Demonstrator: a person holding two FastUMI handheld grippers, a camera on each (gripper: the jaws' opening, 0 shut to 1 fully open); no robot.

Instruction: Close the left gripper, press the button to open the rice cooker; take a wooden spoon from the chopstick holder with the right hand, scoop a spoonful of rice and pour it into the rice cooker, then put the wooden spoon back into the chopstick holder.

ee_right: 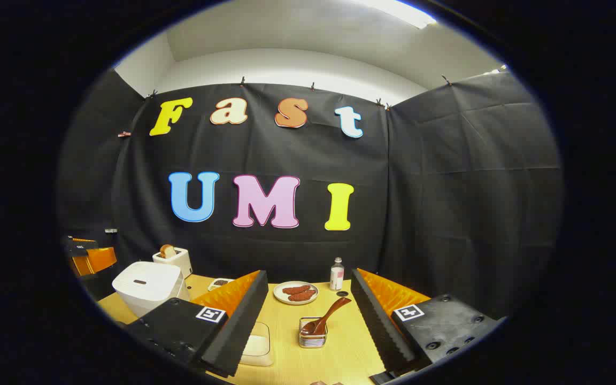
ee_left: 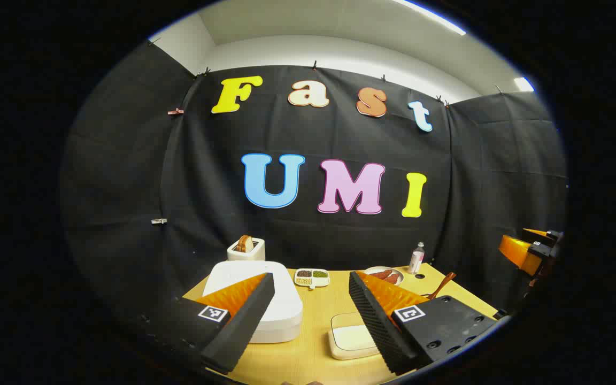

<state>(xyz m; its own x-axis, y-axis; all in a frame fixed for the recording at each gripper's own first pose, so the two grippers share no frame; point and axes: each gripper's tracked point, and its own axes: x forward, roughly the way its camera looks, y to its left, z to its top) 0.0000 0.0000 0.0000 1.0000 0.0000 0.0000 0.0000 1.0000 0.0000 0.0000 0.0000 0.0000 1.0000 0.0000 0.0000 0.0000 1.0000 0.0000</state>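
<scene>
While the rice cooker (ee_right: 147, 286) sits lid down on the far left part of the table (ee_right: 340, 347) in the right gripper view, close to that edge, the wooden spoon (ee_right: 325, 316) leans in the wire chopstick holder (ee_right: 313, 332) near the middle, handle tilted up and to the right. Bare tabletop lies all around the holder. A clear container of rice (ee_right: 257, 345) stands just left of it, partly behind a finger of the right gripper (ee_right: 308, 331), whose fingers are spread wide with nothing between them.

From the left gripper view, the left gripper (ee_left: 310, 326) hangs above the table with fingers apart and empty, the cooker under its left finger and the rice container (ee_left: 352, 338) between the two.

Farther back stand a toaster (ee_right: 173, 259), a divided dish of beans (ee_left: 312, 276), a plate of sausages (ee_right: 296, 292) and a small bottle (ee_right: 337, 274), all close to the cloth wall.
</scene>
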